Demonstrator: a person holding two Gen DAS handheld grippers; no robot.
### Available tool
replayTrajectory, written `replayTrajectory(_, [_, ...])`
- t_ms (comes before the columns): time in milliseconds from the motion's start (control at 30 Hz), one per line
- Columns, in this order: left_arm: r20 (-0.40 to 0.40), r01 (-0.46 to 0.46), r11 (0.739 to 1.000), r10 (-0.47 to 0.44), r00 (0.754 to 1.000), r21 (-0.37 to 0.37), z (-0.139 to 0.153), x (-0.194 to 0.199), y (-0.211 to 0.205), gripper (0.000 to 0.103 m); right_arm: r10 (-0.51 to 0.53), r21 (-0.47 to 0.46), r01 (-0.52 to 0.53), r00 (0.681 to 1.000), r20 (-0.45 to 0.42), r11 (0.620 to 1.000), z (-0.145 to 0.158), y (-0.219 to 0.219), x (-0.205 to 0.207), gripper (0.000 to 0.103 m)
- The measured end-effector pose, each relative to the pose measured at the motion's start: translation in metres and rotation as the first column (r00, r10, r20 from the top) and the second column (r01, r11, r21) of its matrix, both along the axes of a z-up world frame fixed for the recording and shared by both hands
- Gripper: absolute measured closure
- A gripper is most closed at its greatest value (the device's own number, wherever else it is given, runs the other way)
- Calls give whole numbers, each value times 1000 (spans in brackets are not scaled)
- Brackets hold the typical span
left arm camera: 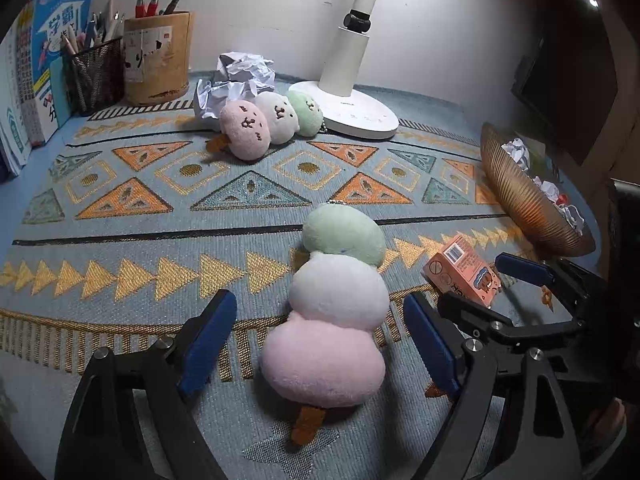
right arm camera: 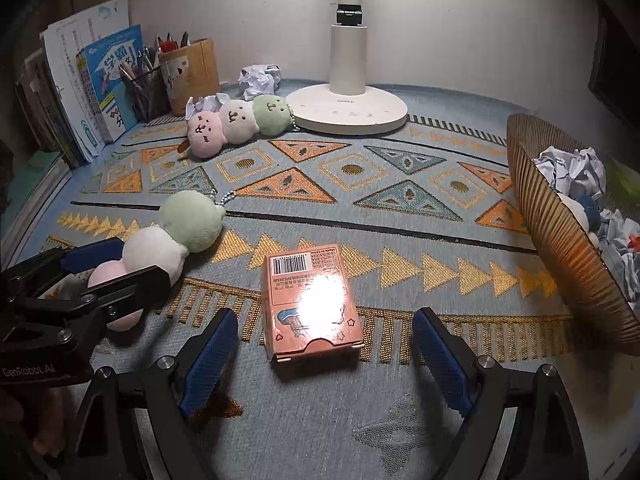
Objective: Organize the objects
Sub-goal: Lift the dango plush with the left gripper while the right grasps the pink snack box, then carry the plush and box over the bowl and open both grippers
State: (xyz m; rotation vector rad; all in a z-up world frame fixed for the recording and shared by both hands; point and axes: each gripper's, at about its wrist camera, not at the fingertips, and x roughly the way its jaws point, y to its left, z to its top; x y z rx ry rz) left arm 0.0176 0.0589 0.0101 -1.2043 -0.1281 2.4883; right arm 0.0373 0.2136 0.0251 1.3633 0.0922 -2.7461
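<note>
Left wrist view, left to right: my left gripper stands wide, its blue pads clear on either side of the three-ball plush, which lies on the patterned mat in the lower centre of the frame; nothing is gripped. The plush's long axis runs up the frame, nearly along the gripper's line, with the pink ball and brown stick end nearest me and the green ball pointing away, so I judge a closing move would take it across its width. Right wrist view: my right gripper is equally wide and empty, with the orange box lying flat in the lower centre, just ahead of the pads. Its long axis runs up the frame, barcode end away, flap end toward me; each hand is nearer its own object
</note>
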Motion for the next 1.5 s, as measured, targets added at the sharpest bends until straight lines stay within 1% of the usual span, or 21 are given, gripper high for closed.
replayTrajectory(67, [0, 0, 1000, 0, 1000, 0, 0, 0, 0, 18, -11, 12, 11, 1000, 25, 1000, -4, 1, -8, 23])
replayTrajectory(100, [0, 0, 1000, 0, 1000, -1, 0, 0, 0, 18, -14, -15, 14, 999, 29, 1000, -5, 3, -9, 25])
replayTrajectory(200, [-3, -5, 1000, 5, 1000, -21, 0, 0, 2, 21, -44, -24, 44, 999, 12, 999, -4, 8, -6, 34])
replayTrajectory(233, [-4, -5, 1000, 5, 1000, -27, 0, 0, 3, 23, -41, -20, 41, 999, 6, 999, -4, 7, -4, 40])
replayTrajectory(267, [-6, -9, 999, 9, 1000, -33, 0, 1, 3, 27, -31, -10, 31, 1000, -5, 999, -3, 3, -1, 54])
replayTrajectory(300, [-10, -3, 1000, 2, 1000, -23, 1, 1, 2, 45, -6, -6, 5, 1000, -15, 1000, -2, -1, 1, 61])
replayTrajectory(333, [-6, 27, 1000, -27, 1000, 12, 1, 2, 1, 56, 19, 15, -19, 999, -30, 1000, -1, -7, 5, 63])
replayTrajectory(433, [-4, 29, 999, -29, 1000, 29, 1, 2, 0, 58, 93, 79, -85, 991, -100, 993, 4, -24, 19, 63])
replayTrajectory(500, [-4, 30, 999, -30, 1000, 37, 1, 2, -1, 58, 107, 75, -98, 986, -130, 992, 7, -25, 24, 63])
replayTrajectory(567, [-19, 38, 996, -37, 999, 81, 3, 5, -6, 58, 70, 36, -66, 992, -108, 997, 6, -16, 18, 63])
replayTrajectory(667, [-88, 57, 980, -41, 995, 192, 12, 16, -22, 58, 25, -28, -28, 994, -103, 999, 7, -2, 16, 63])
replayTrajectory(767, [-74, 53, 980, -40, 996, 191, 15, 15, -20, 58, 7, -76, -16, 993, -114, 997, 13, 5, 22, 63])
replayTrajectory(867, [-115, 116, 974, -95, 989, 194, 32, 24, -2, 58, -27, -183, 11, 996, -82, 983, 22, 26, 30, 63])
replayTrajectory(1000, [-198, 235, 939, -188, 962, 251, 80, 26, 42, 58, -106, -362, 49, 985, -140, 931, 70, 84, 54, 63])
replayTrajectory(1067, [-221, 300, 912, -243, 945, 280, 103, 17, 73, 58, -179, -396, 87, 963, -202, 914, 101, 118, 66, 63])
replayTrajectory(1133, [-244, 348, 894, -284, 927, 283, 119, 7, 106, 58, -263, -392, 150, 931, -252, 908, 128, 150, 74, 63])
replayTrajectory(1200, [-265, 378, 887, -311, 913, 265, 126, -4, 140, 58, -337, -379, 218, 899, -282, 899, 144, 179, 78, 63])
replayTrajectory(1300, [-236, 400, 870, -340, 910, 288, 119, -23, 182, 58, -416, -342, 317, 868, -271, 885, 147, 211, 71, 63])
replayTrajectory(1367, [-215, 399, 865, -345, 914, 306, 112, -33, 202, 55, -429, -321, 346, 870, -241, 882, 135, 223, 61, 62])
replayTrajectory(1467, [-188, 357, 887, -312, 931, 294, 106, -44, 214, 47, -439, -254, 383, 870, -224, 888, 119, 235, 41, 61])
replayTrajectory(1500, [-156, 347, 894, -314, 937, 283, 105, -48, 213, 40, -444, -239, 393, 869, -219, 888, 116, 240, 35, 59])
